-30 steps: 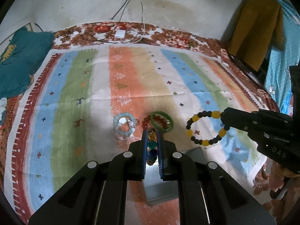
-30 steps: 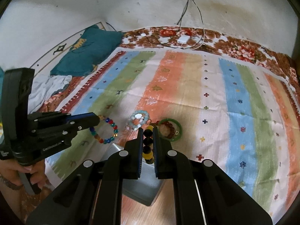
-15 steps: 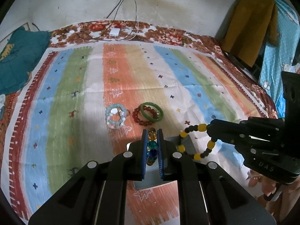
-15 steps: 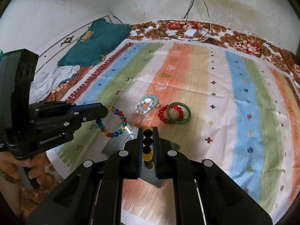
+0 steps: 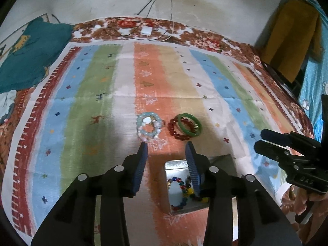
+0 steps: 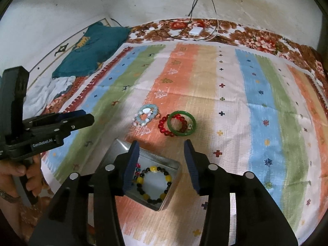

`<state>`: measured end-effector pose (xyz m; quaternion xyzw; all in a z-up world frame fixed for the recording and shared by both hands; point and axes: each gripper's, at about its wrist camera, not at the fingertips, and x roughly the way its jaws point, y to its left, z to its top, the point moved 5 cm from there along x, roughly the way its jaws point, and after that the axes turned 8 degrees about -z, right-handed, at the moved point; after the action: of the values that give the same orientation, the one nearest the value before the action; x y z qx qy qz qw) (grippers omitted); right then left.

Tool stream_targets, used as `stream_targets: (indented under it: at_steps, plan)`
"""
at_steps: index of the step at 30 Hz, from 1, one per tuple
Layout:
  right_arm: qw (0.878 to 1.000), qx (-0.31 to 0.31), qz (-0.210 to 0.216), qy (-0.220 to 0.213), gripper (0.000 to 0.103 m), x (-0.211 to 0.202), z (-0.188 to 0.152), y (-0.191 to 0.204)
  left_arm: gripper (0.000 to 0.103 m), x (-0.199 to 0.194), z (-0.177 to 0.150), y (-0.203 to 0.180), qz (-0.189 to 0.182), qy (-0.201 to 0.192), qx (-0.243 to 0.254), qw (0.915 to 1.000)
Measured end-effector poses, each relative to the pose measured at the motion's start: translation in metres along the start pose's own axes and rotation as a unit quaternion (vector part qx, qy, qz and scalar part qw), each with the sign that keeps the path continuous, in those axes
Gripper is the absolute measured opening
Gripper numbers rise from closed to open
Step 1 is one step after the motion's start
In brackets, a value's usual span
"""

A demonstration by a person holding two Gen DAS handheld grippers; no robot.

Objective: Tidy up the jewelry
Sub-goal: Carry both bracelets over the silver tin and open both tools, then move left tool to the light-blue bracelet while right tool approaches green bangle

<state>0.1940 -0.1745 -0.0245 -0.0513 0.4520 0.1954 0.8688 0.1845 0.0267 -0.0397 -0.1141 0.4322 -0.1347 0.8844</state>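
A metal tin (image 6: 176,176) (image 5: 176,163) sits on the striped cloth near the front edge. In it lie a yellow-and-black bead bracelet (image 6: 154,184) and a multicoloured bead bracelet (image 5: 180,192). My left gripper (image 5: 166,151) is open and empty, above the tin's left side. My right gripper (image 6: 161,150) is open and empty, above the tin. Beyond them on the cloth lie a pale blue-and-white bracelet (image 5: 148,125) (image 6: 146,114), a red bead bracelet (image 5: 174,130) (image 6: 164,127) and a green bangle (image 5: 189,125) (image 6: 181,124) overlapping it.
The striped cloth (image 5: 102,102) covers a floral bedspread (image 5: 205,39). A teal cushion (image 5: 30,51) lies at the far left. A white charger with cables (image 5: 146,30) lies by the wall. Yellow fabric (image 5: 291,37) hangs at the right.
Both grippers have opened and let go of their bracelets, which now lie in the tin. Both grippers have moved over the tin.
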Motion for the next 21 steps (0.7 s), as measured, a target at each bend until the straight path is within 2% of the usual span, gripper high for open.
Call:
stream_targets:
  at_steps: [5, 16, 21]
  plan:
    - [1.0, 0.004, -0.001, 0.006, 0.055, 0.007, 0.002, -0.001, 0.046, 0.008, 0.001, 0.01, 0.01, 0.01, -0.005, 0.9999]
    - [1.0, -0.005, -0.002, 0.014, 0.061, 0.021, 0.007, 0.003, 0.062, 0.022, 0.002, 0.018, 0.024, 0.024, -0.007, 0.9994]
    - [1.0, -0.008, -0.003, 0.018, 0.063, 0.032, 0.011, 0.004, 0.064, 0.03, 0.003, 0.02, 0.031, 0.033, -0.006, 0.999]
